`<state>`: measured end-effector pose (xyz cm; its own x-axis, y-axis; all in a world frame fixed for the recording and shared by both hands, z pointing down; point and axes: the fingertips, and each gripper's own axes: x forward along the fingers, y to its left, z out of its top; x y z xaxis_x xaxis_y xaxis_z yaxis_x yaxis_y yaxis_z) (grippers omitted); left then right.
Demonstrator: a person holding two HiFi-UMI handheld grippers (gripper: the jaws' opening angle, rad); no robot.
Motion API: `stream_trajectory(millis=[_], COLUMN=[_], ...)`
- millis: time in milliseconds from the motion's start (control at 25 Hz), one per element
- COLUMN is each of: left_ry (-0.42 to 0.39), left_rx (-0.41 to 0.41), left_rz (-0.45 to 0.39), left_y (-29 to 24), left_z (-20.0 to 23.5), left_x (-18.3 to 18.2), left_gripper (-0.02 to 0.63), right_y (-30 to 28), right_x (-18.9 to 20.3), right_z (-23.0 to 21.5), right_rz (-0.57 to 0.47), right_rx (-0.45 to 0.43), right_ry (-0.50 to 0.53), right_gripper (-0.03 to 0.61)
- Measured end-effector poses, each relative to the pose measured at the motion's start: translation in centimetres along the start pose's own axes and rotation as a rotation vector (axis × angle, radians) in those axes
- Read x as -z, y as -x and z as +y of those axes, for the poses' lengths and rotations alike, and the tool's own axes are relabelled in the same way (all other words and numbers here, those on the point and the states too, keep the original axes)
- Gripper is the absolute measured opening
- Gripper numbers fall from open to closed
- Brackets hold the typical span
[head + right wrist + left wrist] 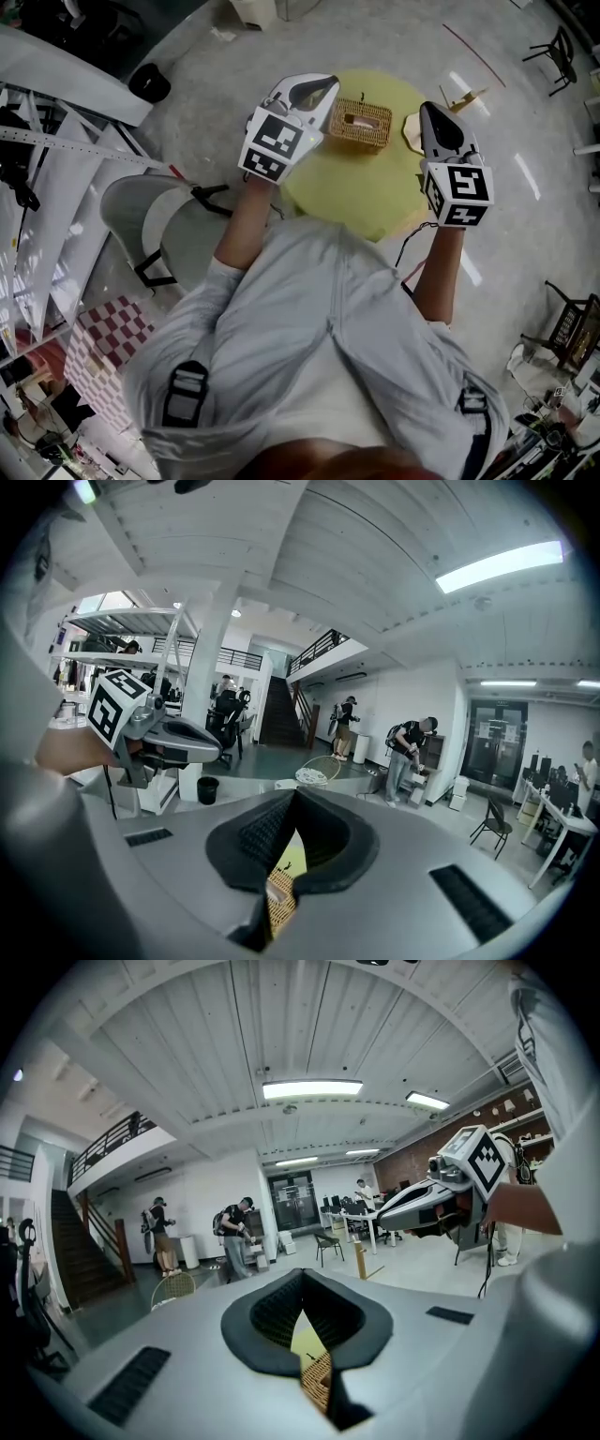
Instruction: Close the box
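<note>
**Wicker box on a yellow table — both claws pressed together, empty**

Item 1. Wicker box (361, 125): woven, tan and rectangular, with a pinkish patch showing at the middle of its top. It stands on the round yellow table (347, 183), between the two claws. It is just beside the tip of the left gripper (330, 86) and near, but apart from, the tip of the right gripper (427, 108). Neither claw touches it.

Item 2. Left gripper: held in the person's left hand above the table's edge, nose pointing toward the box. In the left gripper view the dark pads meet at the tip and nothing is pinched between them. The slit behind the tip shows yellow table and a strip of wickerwork (319, 1377) below.

Item 3. Right gripper: on the far side of the box from the left claw. Its pads are likewise pressed together at the tip with nothing held, and wickerwork (278, 897) shows below through the slit.

Item 4. Pale tan flat piece (412, 132): lies on the table right against the right claw and is partly hidden by it — whether it is the lid cannot be told.

Item 5. Grey chair (155, 220): stands beside the table, behind the left claw.
</note>
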<state>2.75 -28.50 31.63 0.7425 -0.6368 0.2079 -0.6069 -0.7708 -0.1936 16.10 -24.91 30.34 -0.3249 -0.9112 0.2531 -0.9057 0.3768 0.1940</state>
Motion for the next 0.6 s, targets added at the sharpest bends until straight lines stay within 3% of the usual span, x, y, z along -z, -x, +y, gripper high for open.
stream_trajectory(millis=[600], left_ry=[0.037], left_rx=[0.010], left_rz=[0.020], left_y=[-1.0], left_z=[0.6], left_x=[1.6], left_gripper=[0.029], right_y=[-1.3], right_x=[1.1], right_z=[-0.3], right_rz=[0.026], right_rx=[-0.004], right_ry=[-0.008], right_gripper=[0.023])
